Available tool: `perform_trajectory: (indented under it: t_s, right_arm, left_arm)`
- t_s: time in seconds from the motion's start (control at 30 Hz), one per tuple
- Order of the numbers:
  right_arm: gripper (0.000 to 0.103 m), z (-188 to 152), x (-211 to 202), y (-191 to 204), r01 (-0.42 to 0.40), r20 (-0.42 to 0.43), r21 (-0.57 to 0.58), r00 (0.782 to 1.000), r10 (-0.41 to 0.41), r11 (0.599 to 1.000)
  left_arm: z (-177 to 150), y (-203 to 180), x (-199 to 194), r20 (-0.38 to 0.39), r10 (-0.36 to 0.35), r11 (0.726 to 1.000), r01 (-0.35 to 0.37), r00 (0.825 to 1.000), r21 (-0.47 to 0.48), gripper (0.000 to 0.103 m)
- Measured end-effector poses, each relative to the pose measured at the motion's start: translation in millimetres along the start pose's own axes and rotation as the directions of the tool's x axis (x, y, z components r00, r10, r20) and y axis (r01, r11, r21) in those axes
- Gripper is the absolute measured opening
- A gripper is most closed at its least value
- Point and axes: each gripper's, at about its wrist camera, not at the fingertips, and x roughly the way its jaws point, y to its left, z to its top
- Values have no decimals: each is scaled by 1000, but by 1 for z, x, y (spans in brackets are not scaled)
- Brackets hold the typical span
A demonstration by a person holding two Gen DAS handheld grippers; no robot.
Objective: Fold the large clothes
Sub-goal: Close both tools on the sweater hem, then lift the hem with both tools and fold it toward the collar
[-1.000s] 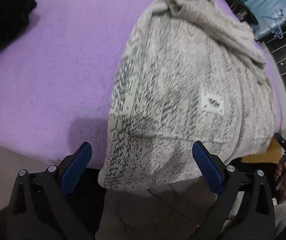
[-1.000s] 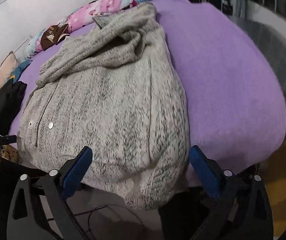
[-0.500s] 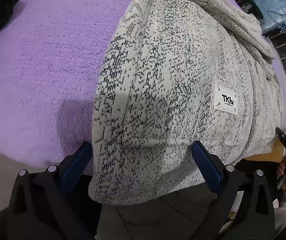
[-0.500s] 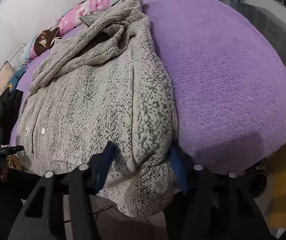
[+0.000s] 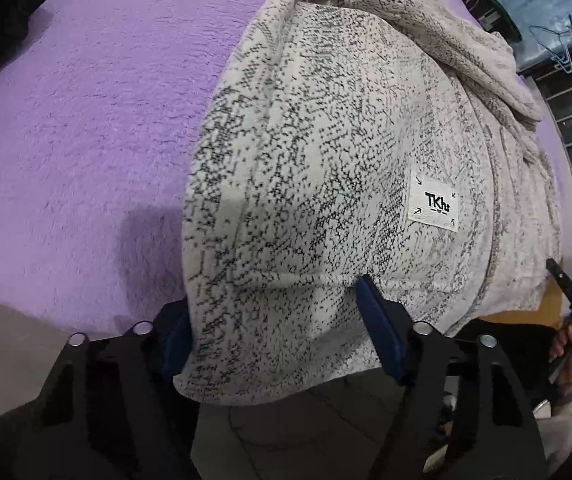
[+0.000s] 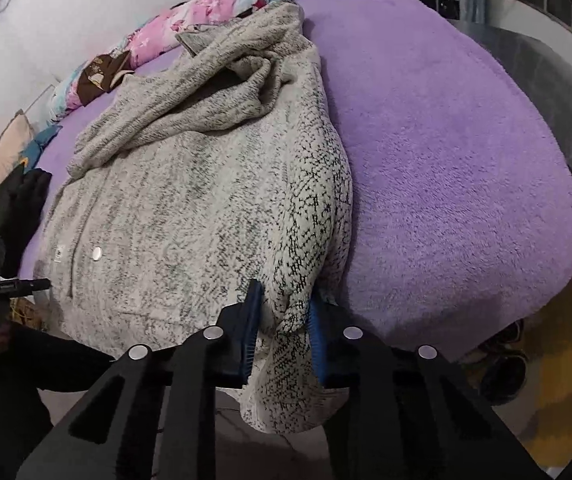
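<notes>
On one purple bed [image 6: 446, 168], two closing tools, left tool [image 5: 274, 336] and right tool [image 6: 282, 328], seemingly pinch one sweater's [image 6: 206, 200] hem

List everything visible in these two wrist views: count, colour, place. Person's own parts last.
Sweater: one, speckled grey-white, spread on the bed, hem over the near edge.
Label: one, white, on the sweater.
Bed cover: one, purple, under the sweater.
Pillow: one, pink and blue floral, along the wall.
Dark clothes: black, far corner of the bed.
Hanger: one, pale blue, beyond the bed.
Left tool: black, blue pads, closing around the hem corner.
Right tool: black, blue pads, clamped on the other hem corner.
</notes>
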Motion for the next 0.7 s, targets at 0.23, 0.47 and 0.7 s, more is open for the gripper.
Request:
perform_trajectory:
  t_s: [0.23,0.47,0.7]
  right_arm:
    - [19,7,-14,5,-50,50,5,998,49,999]
    - [19,14,-25,14,-80,92,-17,992,81,997]
    - [18,22,-37,22,-85,131,-42,987,90,995]
  left_arm:
    - [-2,5,-12,13,-2,999,2,1000,-39,39]
    - [-4,9,-26,23,-45,996,46,999,-81,18]
    - [-4,-8,-43,50,-28,998,30,998,-46,12]
